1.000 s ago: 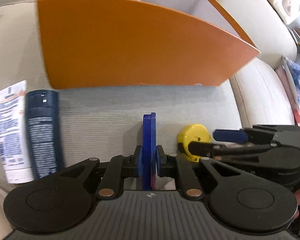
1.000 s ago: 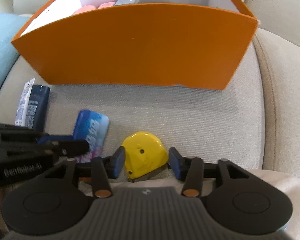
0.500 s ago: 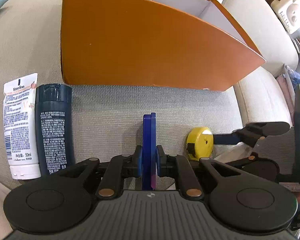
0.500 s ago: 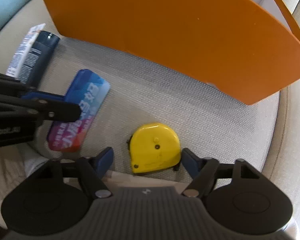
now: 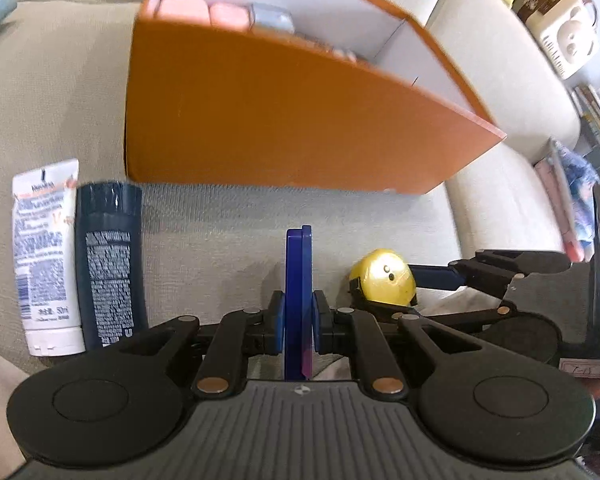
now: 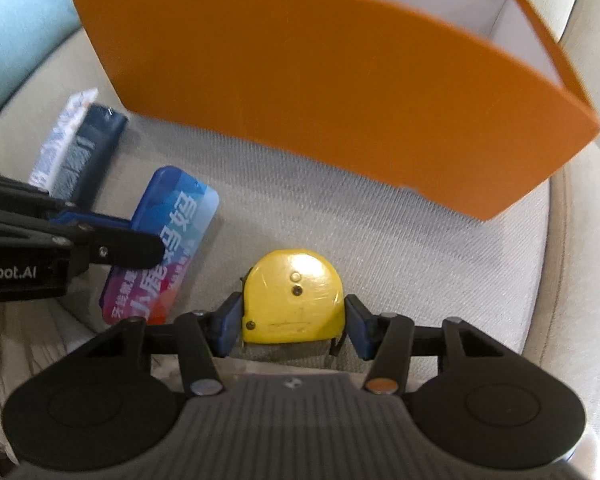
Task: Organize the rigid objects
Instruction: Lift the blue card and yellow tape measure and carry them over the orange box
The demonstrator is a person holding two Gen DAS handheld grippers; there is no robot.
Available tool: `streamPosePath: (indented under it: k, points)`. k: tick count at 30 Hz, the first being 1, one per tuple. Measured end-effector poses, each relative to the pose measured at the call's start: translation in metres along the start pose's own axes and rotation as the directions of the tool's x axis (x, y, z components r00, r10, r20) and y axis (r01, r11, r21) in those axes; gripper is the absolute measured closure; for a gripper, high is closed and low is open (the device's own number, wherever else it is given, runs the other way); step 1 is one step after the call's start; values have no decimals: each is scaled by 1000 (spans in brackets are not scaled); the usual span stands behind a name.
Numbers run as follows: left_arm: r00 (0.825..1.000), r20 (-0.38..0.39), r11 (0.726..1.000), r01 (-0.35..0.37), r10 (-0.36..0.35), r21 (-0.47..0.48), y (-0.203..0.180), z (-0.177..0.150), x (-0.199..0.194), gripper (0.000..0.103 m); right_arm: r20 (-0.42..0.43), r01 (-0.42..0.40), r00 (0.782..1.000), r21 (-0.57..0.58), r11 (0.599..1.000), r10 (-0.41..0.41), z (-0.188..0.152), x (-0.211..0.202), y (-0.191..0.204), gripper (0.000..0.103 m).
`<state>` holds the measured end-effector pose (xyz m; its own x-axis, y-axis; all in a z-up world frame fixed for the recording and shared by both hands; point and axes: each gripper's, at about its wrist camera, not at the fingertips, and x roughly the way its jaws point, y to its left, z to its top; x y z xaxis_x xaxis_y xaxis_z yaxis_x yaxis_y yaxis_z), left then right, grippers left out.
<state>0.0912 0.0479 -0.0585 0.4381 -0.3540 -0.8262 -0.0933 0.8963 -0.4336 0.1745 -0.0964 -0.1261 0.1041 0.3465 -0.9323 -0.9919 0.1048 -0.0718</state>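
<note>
Ahead of both grippers we see a large orange box (image 5: 284, 120), white inside, standing on the sofa and filling most of the way forward. Inside it, against the far wall, sit two pinkish blocks (image 5: 204, 10) and a grey one (image 5: 272, 18); motion blur keeps us from telling more about them. To the left of the box's near corner two tubes lie side by side and touching: a white tube (image 5: 46, 260) and a dark navy tube (image 5: 110, 260), both lengthwise toward us.

The surface is a beige woven sofa cushion (image 6: 380, 240), with a seam and a second cushion to the right. In the left wrist view we make out a cream toaster-like appliance (image 5: 560, 36) beyond the sofa back at the upper right, a stack of books or magazines (image 5: 572, 208) at the right edge, and a pale blue cushion (image 6: 16, 20) at the far left in the right wrist view.

Our left gripper (image 5: 298, 320) points steeply down and is clamped tight on a flat blue case (image 5: 299, 280), held edge-on and upright between its pads; in the right wrist view the case's printed face (image 6: 168, 240) shows, its lower end near or on the cushion. Our right gripper (image 6: 294, 326) also points steeply down, just right of the left one. The yellow tape measure (image 6: 294, 296) lies on the cushion between its fingers, and the jaws are closing on it; the left pad seems to touch its side, while a thin gap shows at the right pad.
</note>
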Motion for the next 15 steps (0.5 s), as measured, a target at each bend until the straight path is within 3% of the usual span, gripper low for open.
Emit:
streamPosePath:
  k: [9,15]
  points:
    - [991,83,995,105,-104,-6,-26,23,-52,89,159,-45,987,34,998,39,3,-67,-12,48]
    - [983,133,992,124,-127,29,-49,69,-63,89,263,-54,964,2,999,51,34,-116,-24,48]
